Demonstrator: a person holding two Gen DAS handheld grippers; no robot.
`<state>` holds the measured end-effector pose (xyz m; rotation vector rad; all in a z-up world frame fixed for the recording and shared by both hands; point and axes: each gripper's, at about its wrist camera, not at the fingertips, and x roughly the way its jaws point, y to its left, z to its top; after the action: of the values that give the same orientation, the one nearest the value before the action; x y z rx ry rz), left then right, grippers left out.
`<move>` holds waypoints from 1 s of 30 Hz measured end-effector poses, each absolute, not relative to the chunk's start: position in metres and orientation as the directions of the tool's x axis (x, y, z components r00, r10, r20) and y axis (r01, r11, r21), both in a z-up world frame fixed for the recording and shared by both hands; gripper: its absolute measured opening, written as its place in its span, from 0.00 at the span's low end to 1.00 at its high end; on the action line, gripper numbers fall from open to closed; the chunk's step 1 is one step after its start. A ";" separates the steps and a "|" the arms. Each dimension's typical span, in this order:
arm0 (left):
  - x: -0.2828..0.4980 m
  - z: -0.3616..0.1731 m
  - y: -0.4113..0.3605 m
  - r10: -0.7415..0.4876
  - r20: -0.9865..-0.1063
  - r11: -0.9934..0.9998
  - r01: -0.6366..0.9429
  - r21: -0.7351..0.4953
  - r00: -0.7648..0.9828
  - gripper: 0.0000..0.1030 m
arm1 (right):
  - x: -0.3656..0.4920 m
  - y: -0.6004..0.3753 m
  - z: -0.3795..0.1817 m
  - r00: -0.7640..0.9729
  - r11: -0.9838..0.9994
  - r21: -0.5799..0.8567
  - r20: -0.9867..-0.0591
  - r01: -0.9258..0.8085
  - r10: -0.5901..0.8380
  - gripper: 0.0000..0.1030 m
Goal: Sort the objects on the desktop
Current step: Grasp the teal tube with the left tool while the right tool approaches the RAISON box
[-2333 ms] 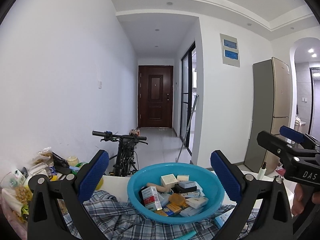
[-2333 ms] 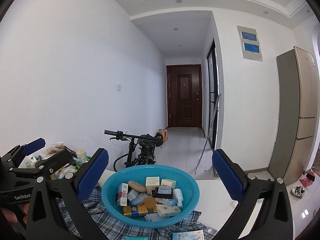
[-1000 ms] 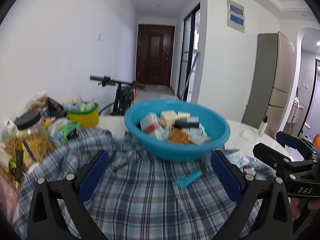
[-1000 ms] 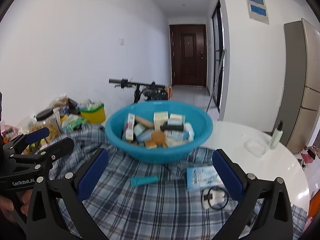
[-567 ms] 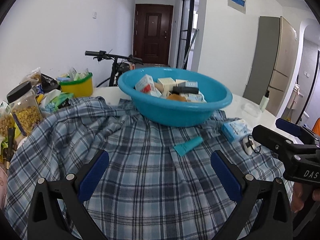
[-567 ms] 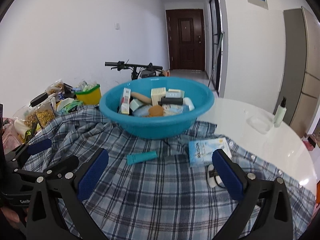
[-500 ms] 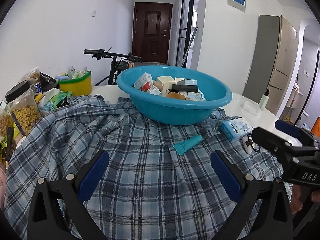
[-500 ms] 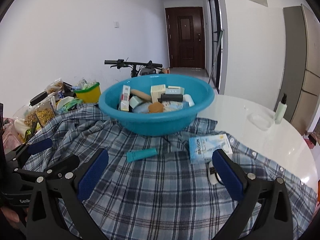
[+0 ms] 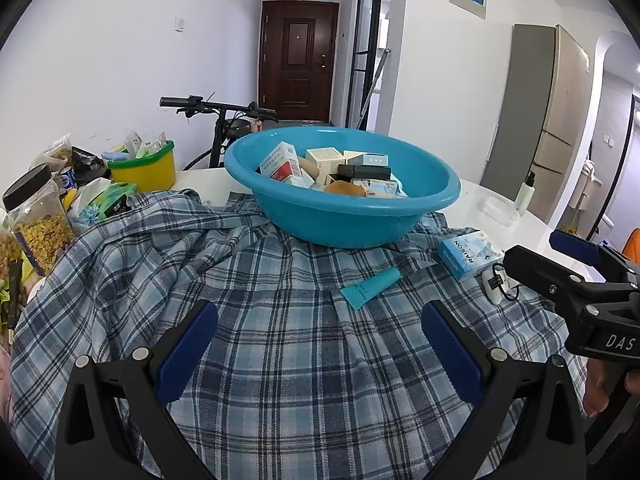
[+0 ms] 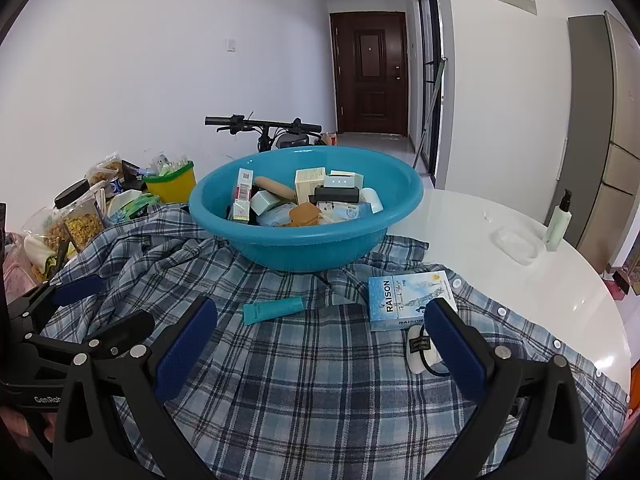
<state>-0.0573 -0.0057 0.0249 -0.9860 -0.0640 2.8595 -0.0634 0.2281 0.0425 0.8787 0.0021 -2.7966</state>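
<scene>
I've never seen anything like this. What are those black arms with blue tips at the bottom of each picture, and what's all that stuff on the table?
There is no robot here. A person holds a hand tool in each hand, each with two fingers and a wide-angle camera looking along them. One picture comes from the left gripper, the other from the right gripper. Each camera also catches the other tool at its edge.

Both grippers are open and hold nothing; they hover above a checked shirt spread over a white table.

On the shirt sit a blue basin full of small boxes, a small teal tube, a light blue box and a small white gadget with a black cord. A jar and a yellow tub stand off to the left.
</scene>
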 end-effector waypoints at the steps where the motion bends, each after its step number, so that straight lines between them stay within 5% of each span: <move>1: -0.058 0.025 -0.005 0.122 -0.613 -0.992 -0.095 -0.077 -0.781 1.00 | -0.063 0.229 0.042 -0.800 -0.978 0.062 -0.567 0.198 -0.197 1.00; 12: -0.073 0.025 0.025 0.160 -0.620 -0.987 -0.140 -0.081 -0.768 1.00 | -0.071 0.258 0.042 -0.795 -0.986 0.056 -0.585 0.155 -0.158 1.00; 26: -0.120 -0.013 0.037 0.199 -0.730 -0.953 -0.304 0.012 -0.654 1.00 | -0.103 0.283 0.005 -0.701 -0.986 -0.006 -0.703 0.169 -0.116 1.00; 30: -0.137 -0.025 0.046 0.229 -0.765 -0.924 -0.381 0.024 -0.602 0.84 | -0.112 0.286 -0.004 -0.679 -0.986 0.022 -0.722 0.165 -0.130 1.00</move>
<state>-0.1367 0.0460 -0.0252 -1.1690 0.2629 2.5274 -0.1120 0.2861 -0.0038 1.1729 0.0669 -2.7394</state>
